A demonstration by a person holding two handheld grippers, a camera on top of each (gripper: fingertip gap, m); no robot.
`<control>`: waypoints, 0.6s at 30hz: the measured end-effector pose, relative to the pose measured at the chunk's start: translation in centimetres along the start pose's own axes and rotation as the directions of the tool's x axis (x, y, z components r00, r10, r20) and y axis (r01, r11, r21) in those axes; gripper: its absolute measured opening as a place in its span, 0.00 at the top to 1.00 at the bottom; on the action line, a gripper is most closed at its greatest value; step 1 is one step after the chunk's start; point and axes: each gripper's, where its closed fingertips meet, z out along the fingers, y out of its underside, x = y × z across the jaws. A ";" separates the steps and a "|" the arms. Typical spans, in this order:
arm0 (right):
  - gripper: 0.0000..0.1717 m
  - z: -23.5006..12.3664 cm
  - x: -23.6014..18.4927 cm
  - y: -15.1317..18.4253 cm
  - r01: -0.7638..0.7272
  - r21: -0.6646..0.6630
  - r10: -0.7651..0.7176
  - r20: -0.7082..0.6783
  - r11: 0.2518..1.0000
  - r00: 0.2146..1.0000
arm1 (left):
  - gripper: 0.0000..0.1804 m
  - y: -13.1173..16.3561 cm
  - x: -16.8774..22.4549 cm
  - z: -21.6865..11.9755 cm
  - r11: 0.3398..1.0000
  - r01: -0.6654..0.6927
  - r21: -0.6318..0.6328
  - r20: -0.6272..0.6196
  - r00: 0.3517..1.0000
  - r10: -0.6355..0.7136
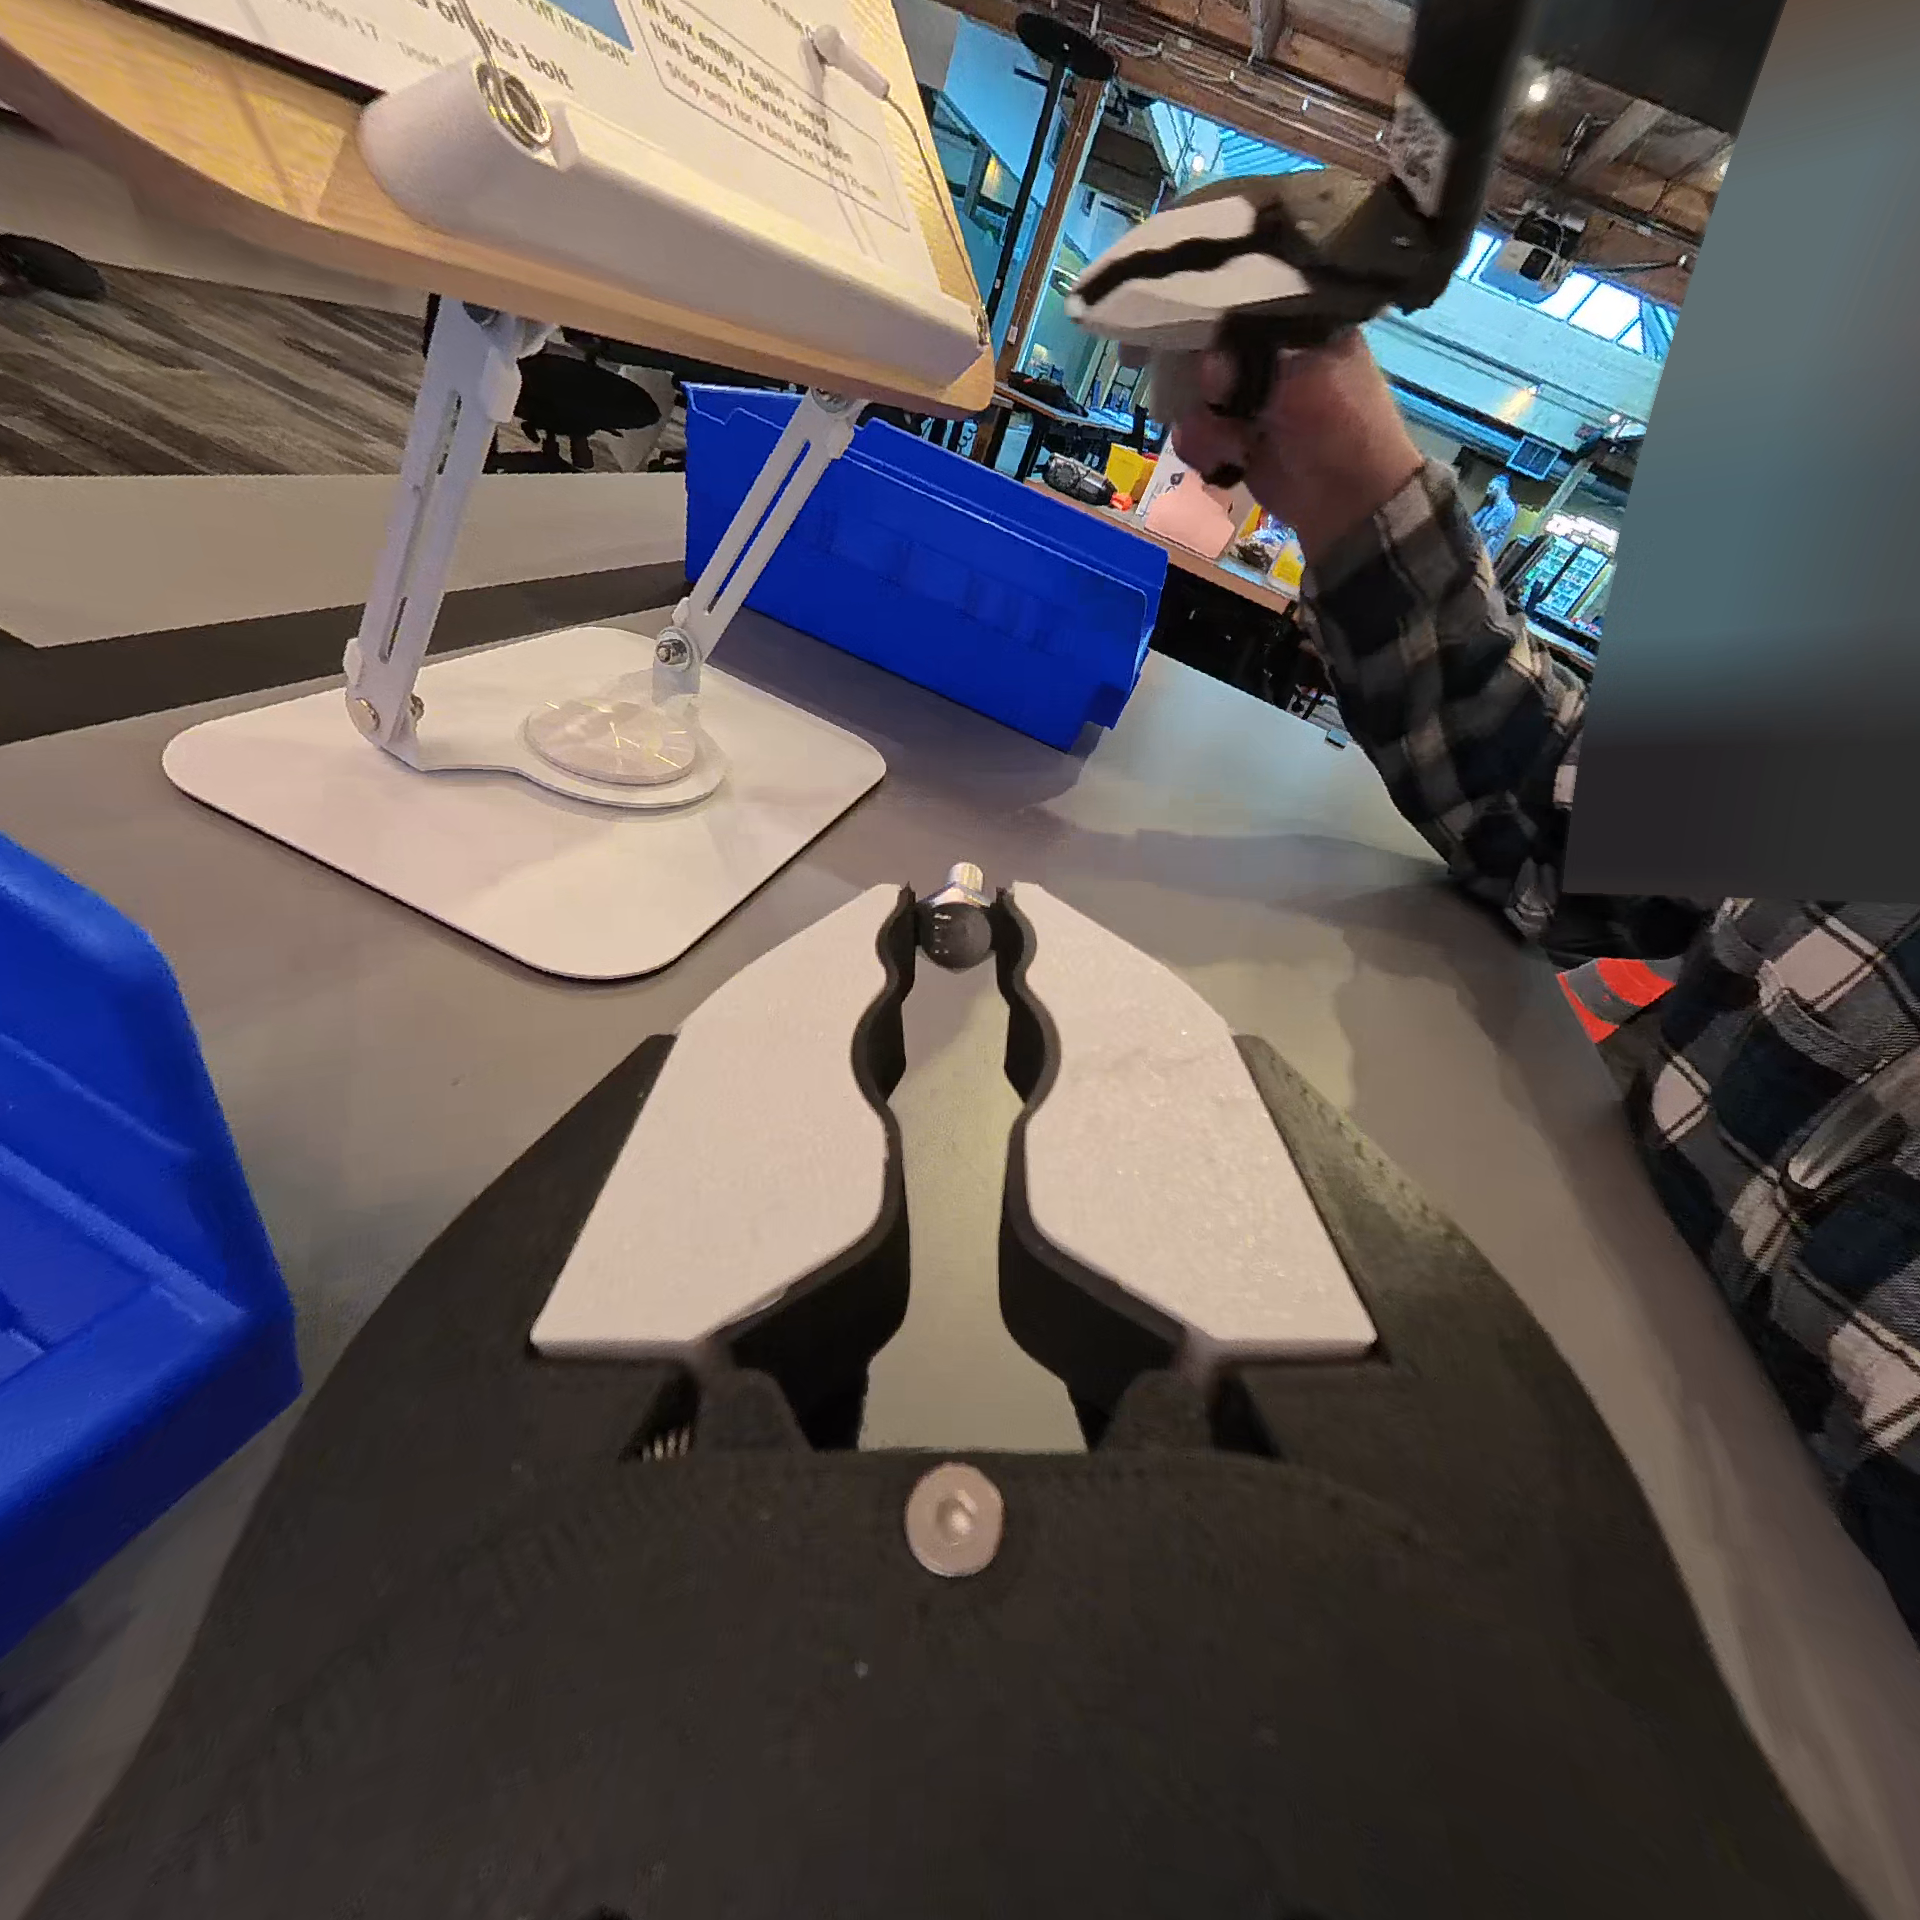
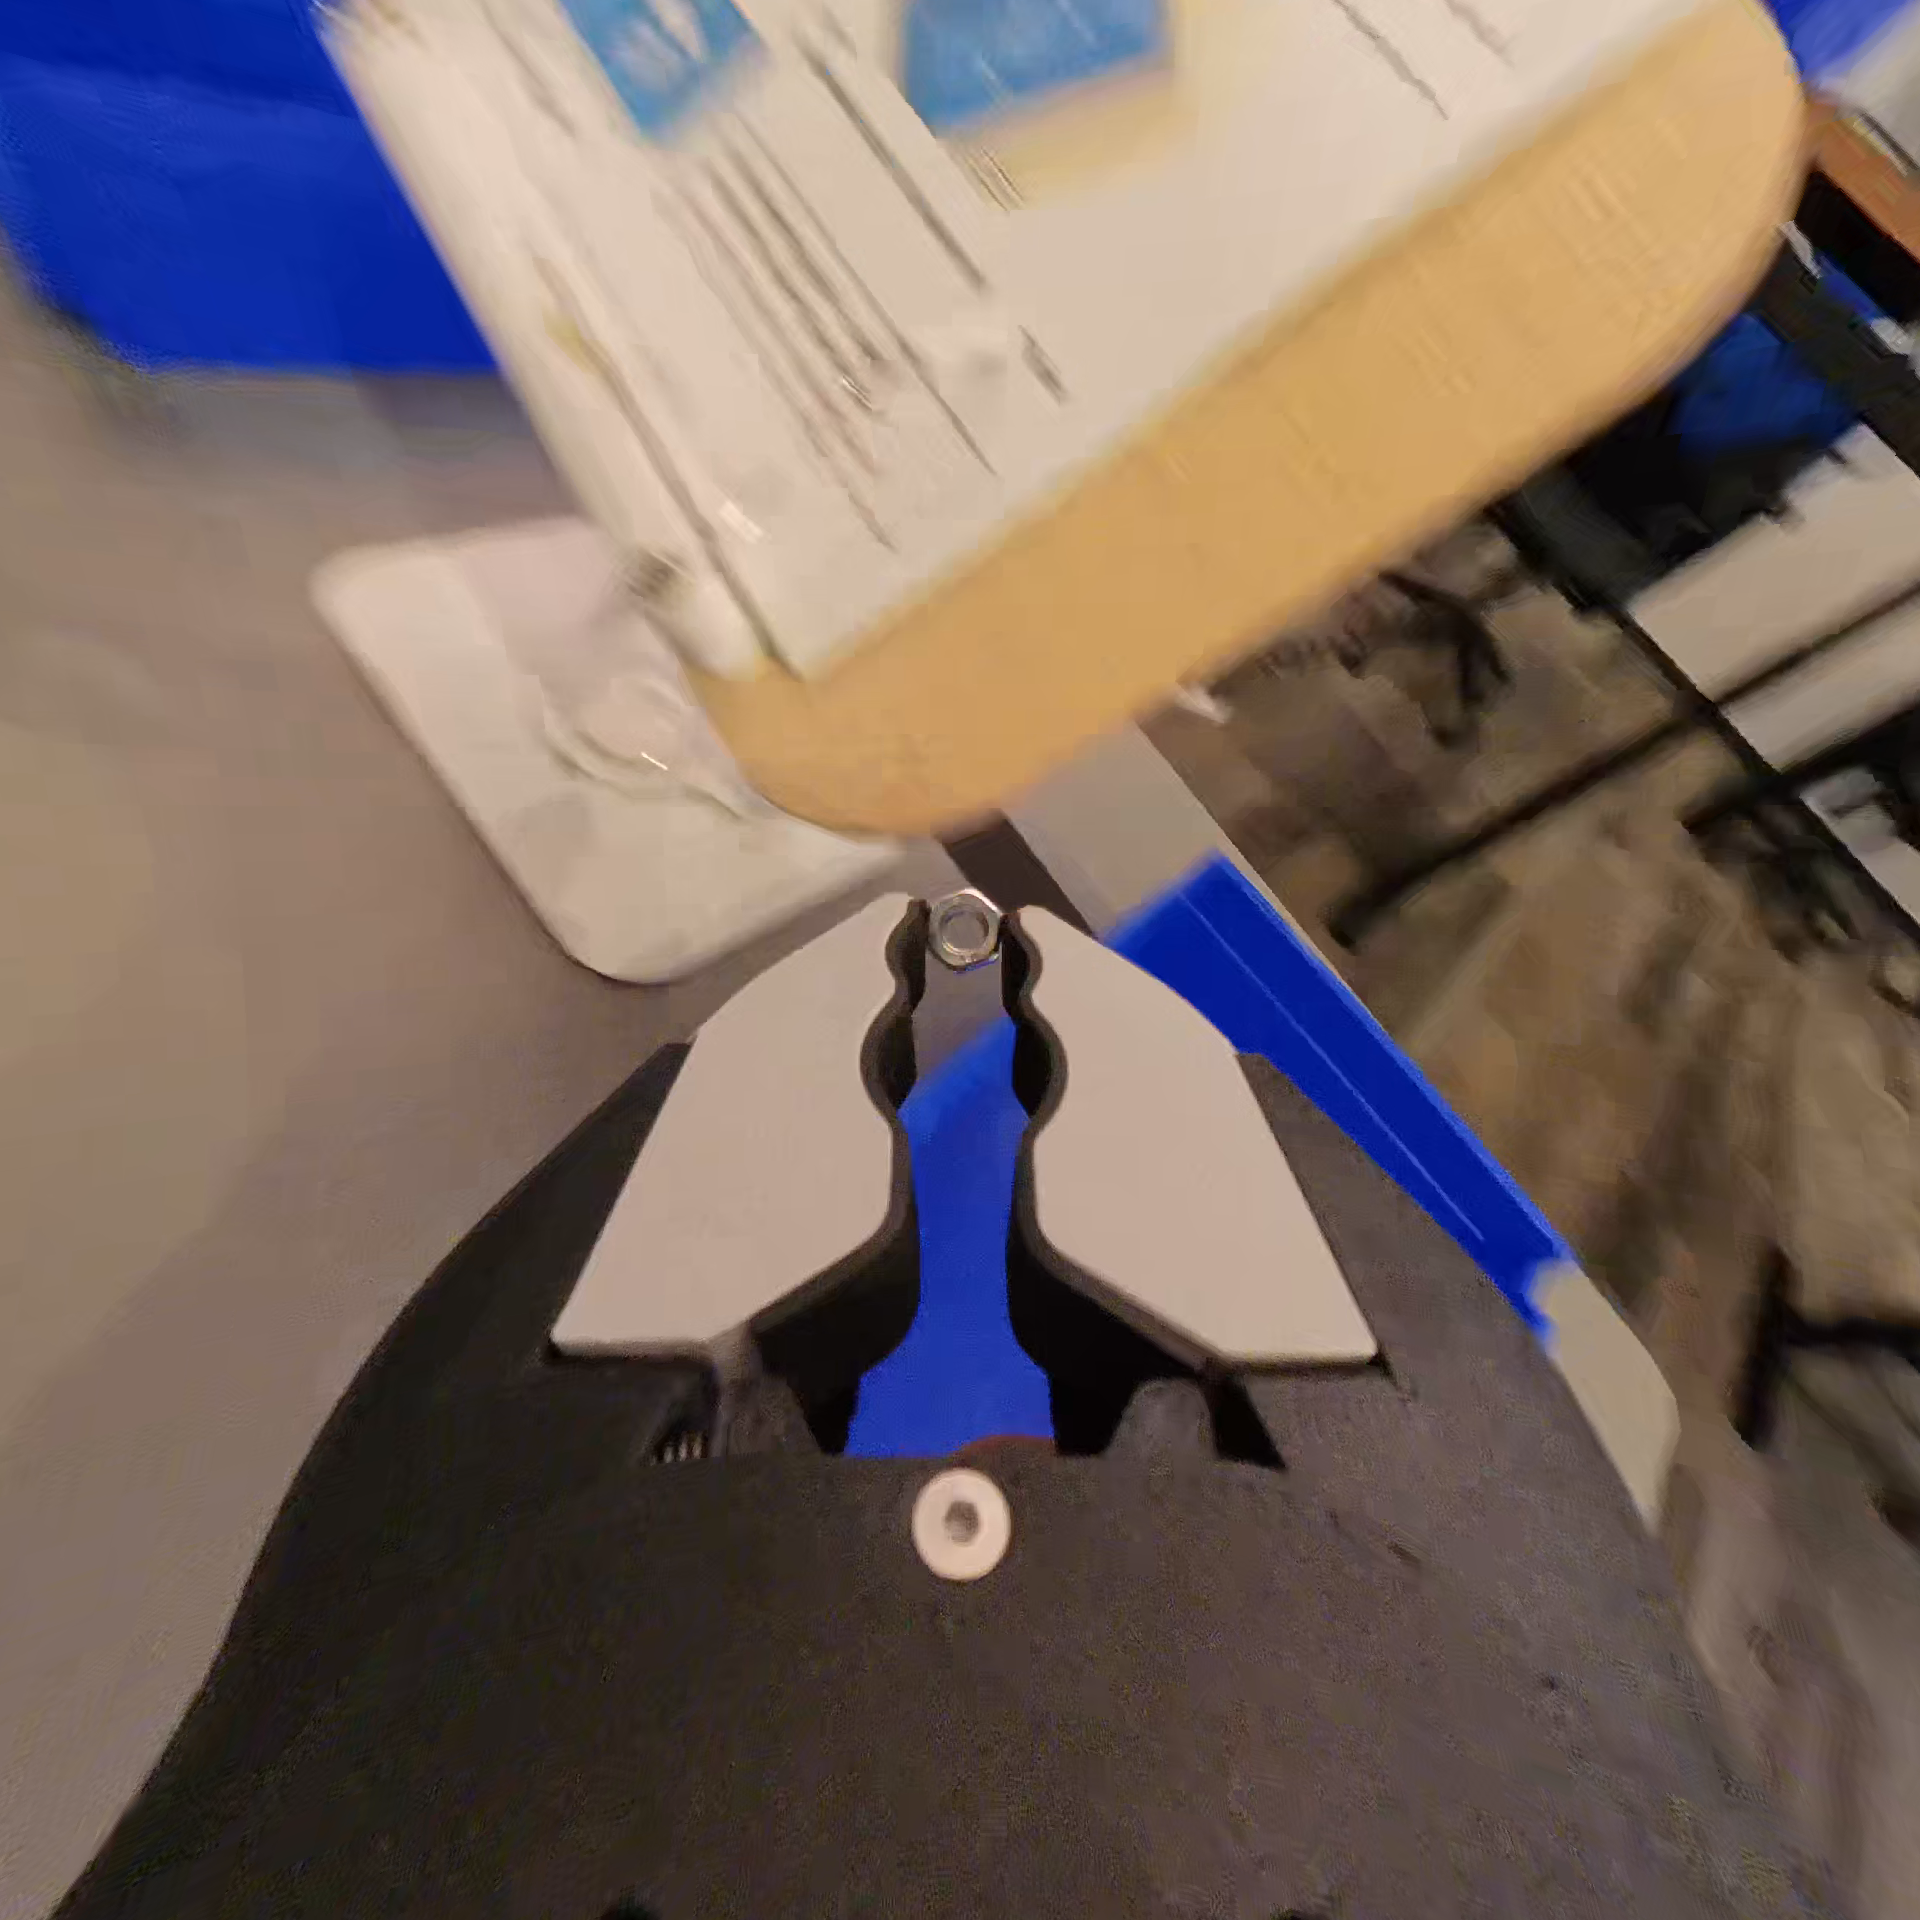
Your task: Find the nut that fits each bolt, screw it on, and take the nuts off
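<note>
My left gripper (image 1: 954, 914) is shut on a silver hex bolt (image 1: 954, 928). Its head sits between the fingertips and its short shank points forward, above the grey table (image 1: 1195, 883). My right gripper (image 2: 964, 940) is shut on a silver hex nut (image 2: 964, 932), its hole facing the camera. The right gripper also shows in the left wrist view (image 1: 1101, 301), raised high at the upper right and held by a hand in a plaid sleeve (image 1: 1444, 665). The right wrist view is blurred by motion.
A white stand (image 1: 499, 831) carries a tilted wooden board with an instruction sheet (image 1: 623, 135); it also shows in the right wrist view (image 2: 935, 364). A blue bin (image 1: 935, 582) sits behind the stand, another blue bin (image 1: 114, 1226) at the left. A blue bin (image 2: 1299, 1070) lies below the right gripper.
</note>
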 end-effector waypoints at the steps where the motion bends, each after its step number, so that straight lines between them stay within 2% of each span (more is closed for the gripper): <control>1: 0.92 -0.1 1.7 1.5 -0.013 -0.054 0.009 -0.061 0.998 0.998 | 0.92 0.1 0.0 0.1 1.000 -0.004 -0.004 0.001 1.000 0.004; 3: 0.92 -0.3 4.5 4.2 -0.053 -0.126 0.032 -0.159 0.991 0.987 | 0.92 0.2 0.0 0.1 1.000 -0.007 -0.011 0.003 1.000 0.007; 6: 0.92 0.5 6.0 8.2 -0.168 -0.230 0.132 -0.168 0.959 0.977 | 0.92 0.2 -0.1 0.0 1.000 -0.006 -0.009 0.003 1.000 0.006; 8: 0.92 1.1 6.7 11.1 -0.197 -0.328 0.137 -0.197 0.924 0.971 | 0.92 0.1 -0.1 0.0 1.000 -0.007 -0.002 0.005 1.000 0.007; 13: 0.91 2.8 7.1 15.9 -0.249 -0.453 0.151 -0.243 0.856 0.958 | 0.92 0.1 -0.1 0.0 1.000 -0.011 -0.005 0.007 1.000 0.011; 18: 0.90 3.9 6.1 19.1 -0.323 -0.515 0.255 -0.201 0.794 0.946 | 0.92 0.1 -0.1 -0.1 1.000 -0.010 -0.004 0.007 1.000 0.011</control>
